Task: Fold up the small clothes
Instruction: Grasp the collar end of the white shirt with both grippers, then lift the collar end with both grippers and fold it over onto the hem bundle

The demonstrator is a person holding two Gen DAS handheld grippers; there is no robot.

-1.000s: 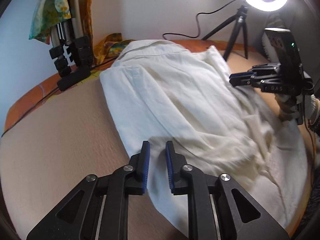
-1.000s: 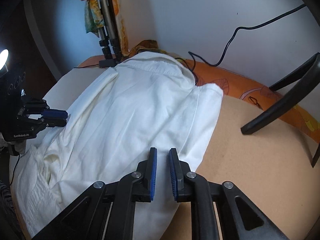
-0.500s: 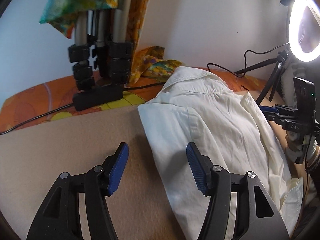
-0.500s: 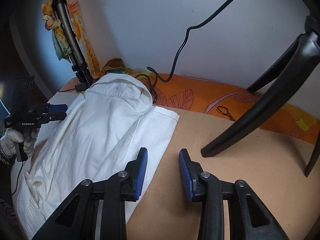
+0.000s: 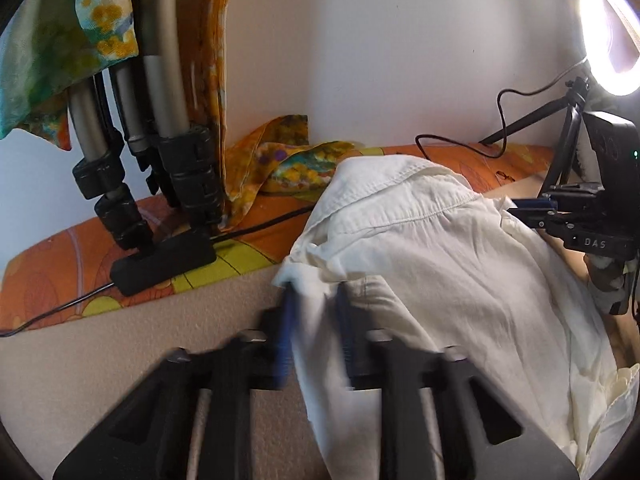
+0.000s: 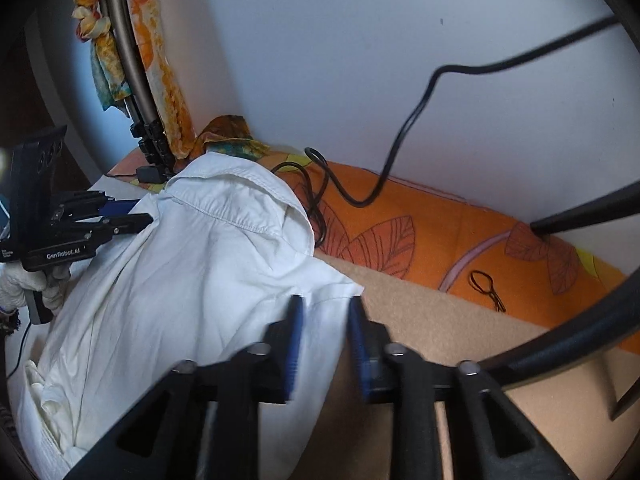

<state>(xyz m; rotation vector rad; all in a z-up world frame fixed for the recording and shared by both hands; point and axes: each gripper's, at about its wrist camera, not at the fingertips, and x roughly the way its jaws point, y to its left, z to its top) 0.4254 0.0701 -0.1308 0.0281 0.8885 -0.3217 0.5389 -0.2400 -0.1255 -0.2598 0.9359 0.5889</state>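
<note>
Handling this shirt [image 5: 440, 248] will feel like handling almost nothing: it is thin, light cotton, limp and quick to crease, so it follows whatever corner you lift and sags everywhere you do not. It lies collar towards the wall on the tan blanket [image 5: 120, 360], with its lower part bunched at the near end. Take it at the outer shoulder corners, where seams give the pads something thicker to bite; a pinch on a single loose layer would likely slip.

Your left gripper [image 5: 314, 324] has just been closing, and its blurred blue pads now pinch the shirt's left shoulder corner, cloth drawn up between them. Your right gripper [image 6: 324, 340] has likewise been closing on the right shoulder corner; white cloth sits between its pads, though the blur leaves a gap showing, so judge that grip as barely seated. Both tools point steeply down at the blanket, side by side across the shirt's width, and your gloved hand [image 6: 24, 284] is wrapped round the left handle.

Keep the two corners level when you lift, or the soft body will twist. Mind the black cable [image 6: 320, 184] lying just beside the collar [image 6: 240, 184] and the tripod [image 5: 160, 184] near the left shoulder.
</note>
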